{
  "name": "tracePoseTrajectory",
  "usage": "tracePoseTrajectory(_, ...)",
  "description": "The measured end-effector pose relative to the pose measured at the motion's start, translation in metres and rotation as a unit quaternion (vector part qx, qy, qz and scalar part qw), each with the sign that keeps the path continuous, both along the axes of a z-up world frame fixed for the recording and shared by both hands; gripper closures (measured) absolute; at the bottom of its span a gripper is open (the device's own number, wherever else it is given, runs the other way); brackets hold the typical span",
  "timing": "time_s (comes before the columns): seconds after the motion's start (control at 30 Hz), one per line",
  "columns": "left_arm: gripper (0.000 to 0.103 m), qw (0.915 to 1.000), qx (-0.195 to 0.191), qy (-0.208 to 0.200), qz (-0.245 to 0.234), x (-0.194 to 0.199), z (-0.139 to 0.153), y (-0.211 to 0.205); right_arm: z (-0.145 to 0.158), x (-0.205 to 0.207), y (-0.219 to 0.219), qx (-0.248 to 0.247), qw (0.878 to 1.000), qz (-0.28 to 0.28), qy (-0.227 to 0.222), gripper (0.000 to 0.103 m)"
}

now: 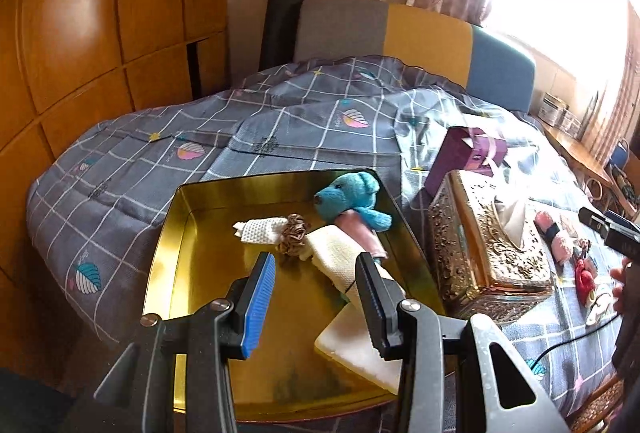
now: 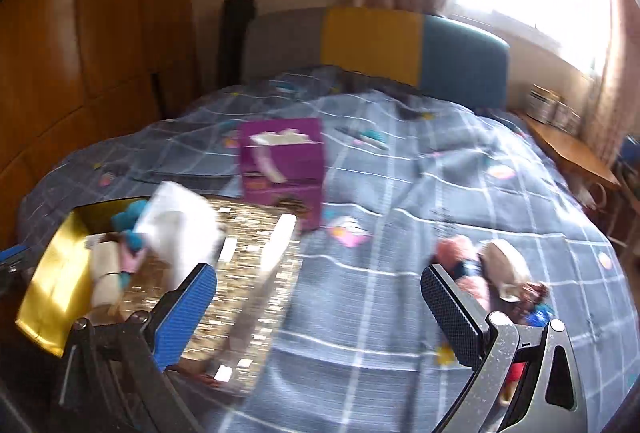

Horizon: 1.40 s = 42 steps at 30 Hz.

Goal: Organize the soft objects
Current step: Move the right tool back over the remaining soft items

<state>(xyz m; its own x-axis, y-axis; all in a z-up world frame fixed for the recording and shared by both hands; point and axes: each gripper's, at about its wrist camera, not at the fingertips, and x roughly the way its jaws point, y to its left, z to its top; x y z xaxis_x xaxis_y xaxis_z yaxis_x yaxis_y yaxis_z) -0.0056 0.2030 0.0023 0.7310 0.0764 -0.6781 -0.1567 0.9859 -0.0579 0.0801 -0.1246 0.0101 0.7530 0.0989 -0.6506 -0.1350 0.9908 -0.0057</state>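
1. While the left gripper (image 1: 316, 279) hangs over the gold tray (image 1: 168, 245), its fingers stand half apart and hold nothing.
2. Just beyond its fingertips, inside the tray, lie a cream cloth (image 1: 340, 253), a brown scrunchie (image 1: 294, 231) and a blue teddy bear (image 1: 352, 197).
3. The right gripper (image 2: 320, 289) is wide open and empty above the checked bedcover (image 2: 380, 193).
4. Pink soft things (image 2: 460, 257) lie beside its right finger; the gold tissue box (image 2: 248, 233) is behind its left finger.

Blue teddy bear (image 1: 352, 199) in gold tray (image 1: 192, 229), grey checked bedspread (image 1: 160, 161).
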Motion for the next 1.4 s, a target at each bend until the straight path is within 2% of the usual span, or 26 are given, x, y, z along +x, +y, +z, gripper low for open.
tracePoseTrajectory(0.23, 0.061, 0.9992, 0.011, -0.010, -0.038, 0.003, 0.010, -0.025, -0.003, 0.012, -0.098, 0.015, 0.994, -0.105, 0.021, 0.000)
tracePoseTrajectory(0.53, 0.061, 0.9959, 0.009, -0.026, -0.086, 0.011, 0.034, -0.063, -0.025, 0.023, -0.199, 0.034, 0.975, -0.218, 0.039, 0.000)
tracePoseTrajectory(0.63, 0.061, 0.9920, 0.007, -0.036, -0.121, 0.013, 0.047, -0.083, -0.037, 0.022, -0.228, 0.050, 0.964, -0.257, 0.049, 0.000)
tracePoseTrajectory(0.7, 0.061, 0.9876, 0.006, -0.038, -0.152, 0.017, 0.056, -0.104, -0.047, 0.019, -0.246, 0.082, 0.952, -0.288, 0.063, 0.000)
tracePoseTrajectory(0.77, 0.061, 0.9818, 0.005, -0.041, -0.185, 0.021, 0.064, -0.127, -0.051, 0.016, -0.262, 0.124, 0.940, -0.311, 0.070, 0.000)
tracePoseTrajectory(0.87, 0.061, 0.9710, -0.001, -0.032, -0.237, 0.031, 0.070, -0.169, -0.052, 0.010, -0.270, 0.144, 0.930, -0.330, 0.071, 0.000)
tracePoseTrajectory(0.97, 0.061, 0.9591, -0.009, -0.009, -0.283, 0.047, 0.066, -0.216, -0.055, 0.008, -0.276, 0.165, 0.924, -0.337, 0.079, 0.000)
tracePoseTrajectory(1.1, 0.061, 0.9470, -0.021, 0.032, -0.319, 0.069, 0.048, -0.270, -0.057, 0.005, -0.281, 0.176, 0.917, -0.348, 0.083, 0.000)
tracePoseTrajectory(1.3, 0.061, 0.9359, -0.058, 0.112, -0.329, 0.113, 0.002, -0.333, -0.064, 0.002, -0.291, 0.224, 0.905, -0.350, 0.093, 0.000)
tracePoseTrajectory(1.4, 0.061, 0.9354, -0.063, 0.143, -0.317, 0.135, -0.022, -0.352, -0.065, 0.001, -0.292, 0.241, 0.902, -0.347, 0.093, 0.000)
